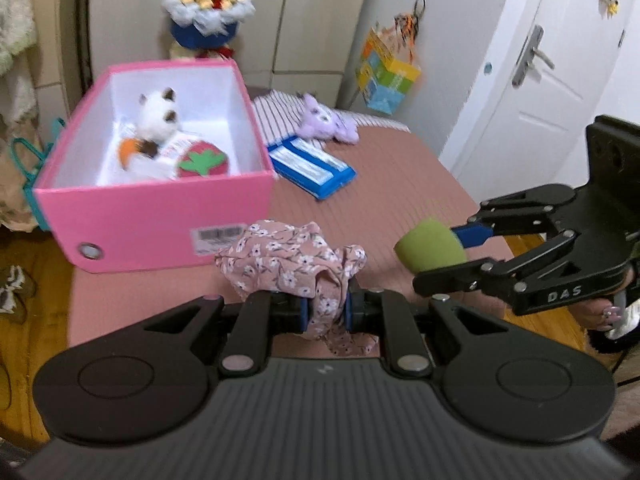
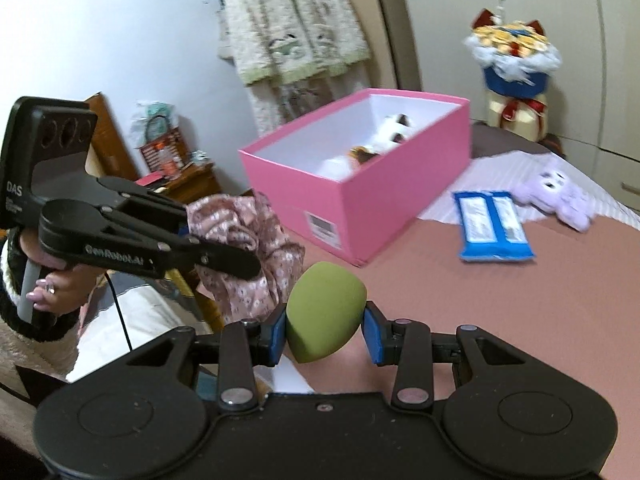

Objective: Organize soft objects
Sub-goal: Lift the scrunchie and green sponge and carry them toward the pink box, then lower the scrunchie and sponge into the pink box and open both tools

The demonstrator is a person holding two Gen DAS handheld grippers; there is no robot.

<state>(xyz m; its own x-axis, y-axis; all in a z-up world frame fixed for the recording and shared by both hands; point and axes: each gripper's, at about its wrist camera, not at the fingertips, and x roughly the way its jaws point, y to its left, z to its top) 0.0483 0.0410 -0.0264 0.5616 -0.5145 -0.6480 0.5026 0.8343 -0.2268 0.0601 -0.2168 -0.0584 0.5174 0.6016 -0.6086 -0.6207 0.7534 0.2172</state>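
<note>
**Both Grippers Loaded, Pink Box Open**

The left gripper [image 1: 325, 311] has its fingers closed on a pink flowered cloth [image 1: 290, 262]. The cloth bunches above the fingers, at lower centre of the left wrist view, and a tail hangs below them.

The right gripper [image 2: 326, 334] grips a green sponge [image 2: 325, 310] between its blue pads [image 2: 277, 336]. The sponge sits at lower centre of the right wrist view; its rounded end points up.

The pink box [image 1: 160, 216] stands open on a pink-covered surface [image 1: 400, 184], at left of the left wrist view. Inside it lie a white plush cat [image 1: 158, 120] and a red strawberry toy [image 1: 203, 160].

Right of the box, on the surface, lie a blue packet [image 1: 310, 166] and a purple plush toy [image 1: 326, 124], near each other. The purple toy rests on a striped cloth [image 1: 276, 114].
</note>
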